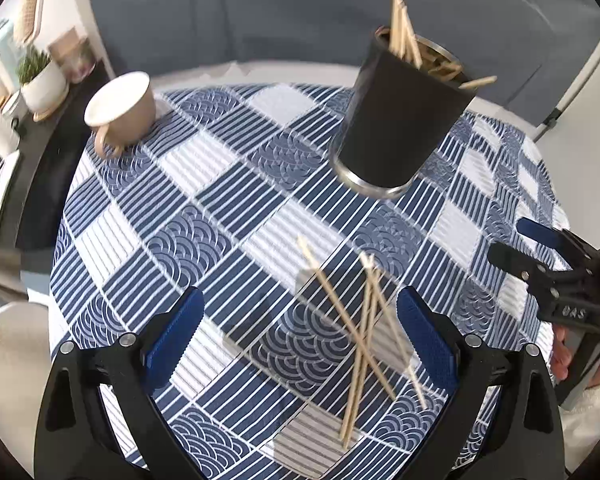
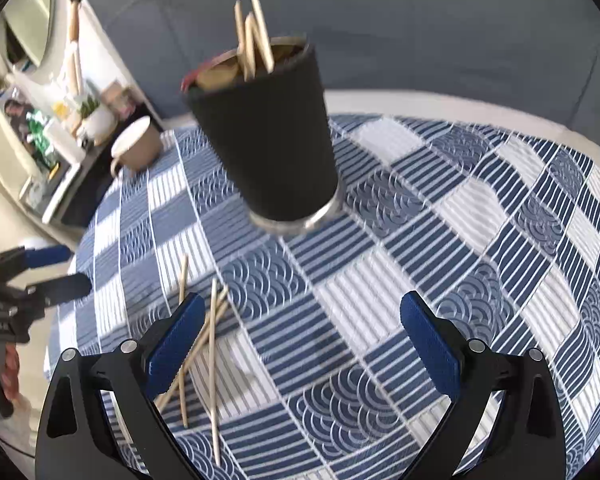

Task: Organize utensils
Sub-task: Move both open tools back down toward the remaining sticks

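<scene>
Several loose wooden chopsticks (image 1: 366, 340) lie crossed on the blue patterned tablecloth, between my left gripper's open fingers (image 1: 300, 336). They also show in the right wrist view (image 2: 204, 352) by the left finger of my right gripper (image 2: 300, 340), which is open and empty above the cloth. A black cup (image 1: 396, 120) holding several chopsticks stands further back on the table; it also shows in the right wrist view (image 2: 268, 140). The right gripper appears in the left wrist view (image 1: 540, 256) at the right edge, the left gripper in the right wrist view (image 2: 40, 276) at the left edge.
A beige mug (image 1: 124, 108) stands at the table's far left edge, also in the right wrist view (image 2: 136, 148). A shelf with a potted plant (image 1: 40, 76) and clutter is beyond it. A grey sofa (image 1: 260, 12) lies behind the table.
</scene>
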### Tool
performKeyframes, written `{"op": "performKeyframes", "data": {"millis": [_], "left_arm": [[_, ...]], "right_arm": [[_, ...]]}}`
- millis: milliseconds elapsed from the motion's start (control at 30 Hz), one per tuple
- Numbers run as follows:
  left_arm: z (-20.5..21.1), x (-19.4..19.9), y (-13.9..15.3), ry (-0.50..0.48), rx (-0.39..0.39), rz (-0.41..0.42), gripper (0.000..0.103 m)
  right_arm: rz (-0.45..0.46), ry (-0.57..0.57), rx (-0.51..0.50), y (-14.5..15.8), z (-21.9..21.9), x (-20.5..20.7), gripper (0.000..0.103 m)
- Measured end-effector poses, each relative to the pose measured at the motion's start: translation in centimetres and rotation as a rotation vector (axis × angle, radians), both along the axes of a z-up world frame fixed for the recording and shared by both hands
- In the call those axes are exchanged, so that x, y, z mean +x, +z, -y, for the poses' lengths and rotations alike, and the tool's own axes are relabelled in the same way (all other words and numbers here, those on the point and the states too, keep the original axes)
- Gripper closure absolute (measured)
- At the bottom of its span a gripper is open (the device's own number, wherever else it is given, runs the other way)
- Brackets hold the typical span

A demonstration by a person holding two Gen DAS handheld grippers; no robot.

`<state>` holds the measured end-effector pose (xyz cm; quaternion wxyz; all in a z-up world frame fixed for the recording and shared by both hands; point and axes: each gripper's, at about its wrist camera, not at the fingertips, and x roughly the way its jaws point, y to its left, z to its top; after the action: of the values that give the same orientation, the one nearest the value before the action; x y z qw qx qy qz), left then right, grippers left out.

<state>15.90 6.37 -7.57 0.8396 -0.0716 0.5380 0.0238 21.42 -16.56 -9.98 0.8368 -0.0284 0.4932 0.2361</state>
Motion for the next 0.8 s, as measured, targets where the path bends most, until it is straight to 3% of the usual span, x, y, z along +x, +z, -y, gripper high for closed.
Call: {"op": "performKeyframes", "data": {"millis": [367, 800], "left_arm": [[-0.6, -1.2, -4.3, 0.029, -0.012, -0.097, 0.008], [0.4, 0.7, -5.9, 0.014, -0.023, -0.146, 0.008]], "right_arm": [[-0.076, 0.095, -0.086, -4.6, -2.5, -3.4, 0.009], [-0.119, 0.205, -0.166, -7.5, -5.7, -5.5, 0.009]]}}
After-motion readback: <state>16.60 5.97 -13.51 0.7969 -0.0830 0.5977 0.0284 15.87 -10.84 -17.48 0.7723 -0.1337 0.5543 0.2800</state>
